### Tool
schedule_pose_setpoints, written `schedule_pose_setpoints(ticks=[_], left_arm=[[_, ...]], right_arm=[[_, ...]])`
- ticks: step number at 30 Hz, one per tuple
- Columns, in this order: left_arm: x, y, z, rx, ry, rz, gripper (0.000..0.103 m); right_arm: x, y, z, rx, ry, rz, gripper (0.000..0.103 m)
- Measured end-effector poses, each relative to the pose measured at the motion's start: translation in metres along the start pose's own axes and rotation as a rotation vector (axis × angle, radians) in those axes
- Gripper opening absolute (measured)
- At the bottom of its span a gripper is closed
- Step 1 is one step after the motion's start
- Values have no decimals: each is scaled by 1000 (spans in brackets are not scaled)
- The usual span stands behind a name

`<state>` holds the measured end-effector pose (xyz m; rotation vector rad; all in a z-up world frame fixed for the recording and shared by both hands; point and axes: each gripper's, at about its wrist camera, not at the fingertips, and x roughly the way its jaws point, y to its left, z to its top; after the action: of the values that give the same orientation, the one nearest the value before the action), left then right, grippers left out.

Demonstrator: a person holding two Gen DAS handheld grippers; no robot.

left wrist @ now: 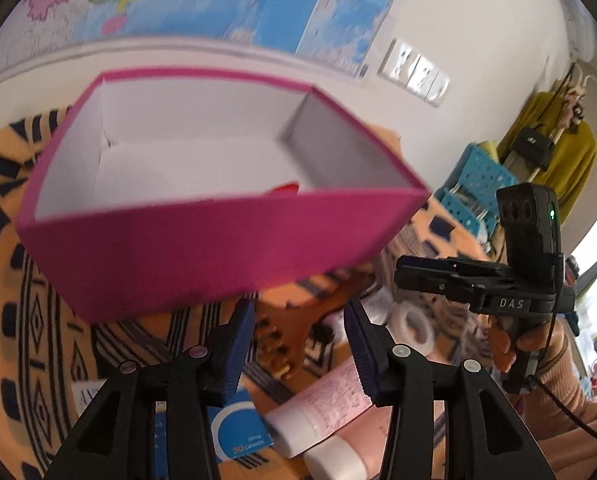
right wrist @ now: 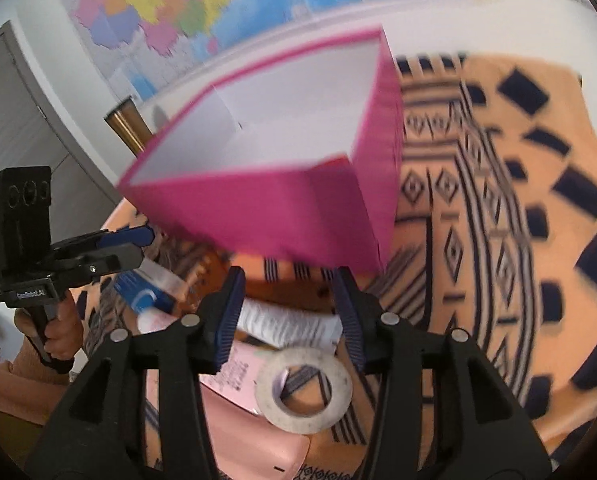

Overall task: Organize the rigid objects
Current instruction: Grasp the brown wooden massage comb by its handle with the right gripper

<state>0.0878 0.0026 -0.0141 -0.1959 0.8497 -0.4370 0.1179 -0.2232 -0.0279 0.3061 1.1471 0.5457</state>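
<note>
2 grippers are mine, and both stand with their jaws apart and nothing between the pads: the left gripper (left wrist: 300,344) and the right gripper (right wrist: 288,312) each hang over the clutter at the near edge of the orange patterned cloth (right wrist: 498,200) that covers the bench.

Just beyond both sits the pink box (left wrist: 202,248), open-topped, white inside, nearly bare apart from 1 small red thing (left wrist: 286,189) against its near wall. I take it to be the place the loose items go. It looks like thin card: light, stiff enough along the rim, but likely to slide on the cloth if I nudge it.

Under my right gripper lies a roll of tape (right wrist: 304,390), flat on a pale pink case (right wrist: 234,432). The ring should be light and rigid; I would pinch it across 1 side of the band, 1 pad inside the hole and 1 outside. Beside it is a white tube (right wrist: 290,326) with print, probably soft-walled and a bit slippery, so I would take it near the firmer cap end.

Under my left gripper I see a blue carton (left wrist: 238,428) and a pink tube (left wrist: 330,396) with a white cap. The carton is stiff card and light; its narrow faces suit my pads. A brown wooden piece (left wrist: 298,320) lies between the fingers further off; I cannot tell what it is.
</note>
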Motion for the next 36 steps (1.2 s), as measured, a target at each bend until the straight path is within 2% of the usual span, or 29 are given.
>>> schedule_pose_setpoints(ticks=[8,16,19,24,31,36], left_arm=[[16,-1,-13,12,56,85,48],[22,-5,-7,14,89,93,55],[29,-7,-6,7,123,68,56],[39,-10,-7,11,146,93,57],[46,-13,-3,9,178,63,65],[53,-20,2,28,211,75,72]], right_arm=[[21,-10,-5,48,41,-30,49],[32,-13,-1,61,51,-25,50],[35,-12,1,63,50,-18,50],[38,-9,0,52,51,-13,50],[38,-9,-2,52,47,-5,50],[39,-6,-3,46,45,-1,52]])
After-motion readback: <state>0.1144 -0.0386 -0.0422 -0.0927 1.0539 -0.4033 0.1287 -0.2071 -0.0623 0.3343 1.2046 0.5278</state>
